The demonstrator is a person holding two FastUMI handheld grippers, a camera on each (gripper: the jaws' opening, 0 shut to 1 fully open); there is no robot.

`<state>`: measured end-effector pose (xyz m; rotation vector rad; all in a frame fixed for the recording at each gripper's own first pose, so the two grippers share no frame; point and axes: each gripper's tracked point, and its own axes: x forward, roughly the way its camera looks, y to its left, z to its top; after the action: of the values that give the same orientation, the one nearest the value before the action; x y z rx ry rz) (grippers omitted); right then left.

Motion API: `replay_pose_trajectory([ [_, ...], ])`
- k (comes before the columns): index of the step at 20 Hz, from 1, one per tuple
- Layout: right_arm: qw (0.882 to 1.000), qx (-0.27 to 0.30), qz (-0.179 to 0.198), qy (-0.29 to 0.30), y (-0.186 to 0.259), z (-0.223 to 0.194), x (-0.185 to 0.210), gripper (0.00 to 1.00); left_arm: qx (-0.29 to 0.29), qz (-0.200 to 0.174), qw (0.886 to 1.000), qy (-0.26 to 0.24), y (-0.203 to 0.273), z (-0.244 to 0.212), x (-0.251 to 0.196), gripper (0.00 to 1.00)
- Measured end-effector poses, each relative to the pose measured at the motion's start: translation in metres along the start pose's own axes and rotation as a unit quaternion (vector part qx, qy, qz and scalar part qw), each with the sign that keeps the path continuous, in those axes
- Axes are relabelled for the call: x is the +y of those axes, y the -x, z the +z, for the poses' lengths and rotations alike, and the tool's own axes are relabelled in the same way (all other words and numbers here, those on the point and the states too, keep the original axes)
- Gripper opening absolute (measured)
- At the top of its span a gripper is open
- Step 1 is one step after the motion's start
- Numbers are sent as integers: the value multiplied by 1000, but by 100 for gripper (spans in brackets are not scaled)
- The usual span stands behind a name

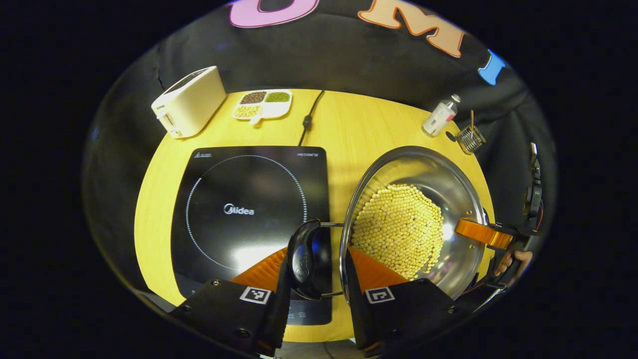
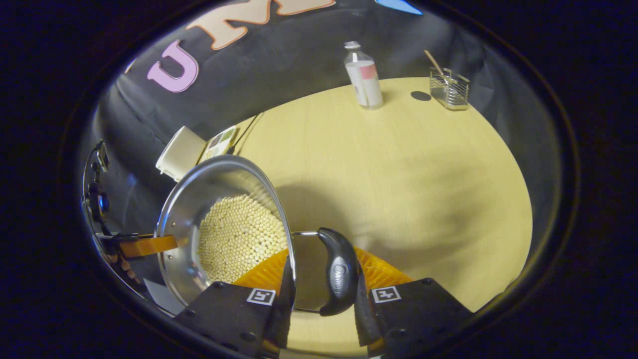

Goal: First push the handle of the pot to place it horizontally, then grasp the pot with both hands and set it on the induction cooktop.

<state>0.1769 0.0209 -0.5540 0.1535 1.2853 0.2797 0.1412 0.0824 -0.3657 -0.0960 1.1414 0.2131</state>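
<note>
A steel pot [image 1: 451, 182] holding pale yellow beans [image 1: 398, 229] hangs just right of the black induction cooktop [image 1: 244, 199], and a shadow on the table lies beneath it. My left gripper [image 1: 318, 255] is shut on the pot's black left handle [image 1: 303, 259], with one finger outside the handle and the other inside the rim. In the right gripper view, my right gripper [image 2: 322, 259] is shut the same way on the opposite black handle [image 2: 341, 271] of the pot [image 2: 182, 219]. Each view shows the other gripper's orange finger at the pot's far rim.
A white toaster [image 1: 189, 102], a divided dish of beans [image 1: 261, 103] and the cooktop's cable [image 1: 309, 117] sit at the table's back. A bottle [image 2: 364, 77] and a wire basket [image 2: 449, 89] stand at the far right. The wooden table [image 2: 398, 174] is round.
</note>
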Motion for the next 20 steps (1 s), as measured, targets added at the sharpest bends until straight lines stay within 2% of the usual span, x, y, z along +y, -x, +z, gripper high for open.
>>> replay_pose_trajectory([
  [7, 1000, -7, -16, 0, -4, -5, 81, 48, -13, -24, 1000, -2, 11, 13, 74, 54],
  [12, 999, -6, -40, 11, -23, -8, 136, 48, -10, -45, 999, -1, 3, 18, 129, 55],
  [13, 999, -5, -44, 9, -27, -9, 144, 55, -7, -49, 999, -2, 0, 18, 138, 55],
  [20, 998, 7, -63, -5, -52, -18, 184, 55, -8, -54, 998, -27, -12, 32, 187, 54],
])
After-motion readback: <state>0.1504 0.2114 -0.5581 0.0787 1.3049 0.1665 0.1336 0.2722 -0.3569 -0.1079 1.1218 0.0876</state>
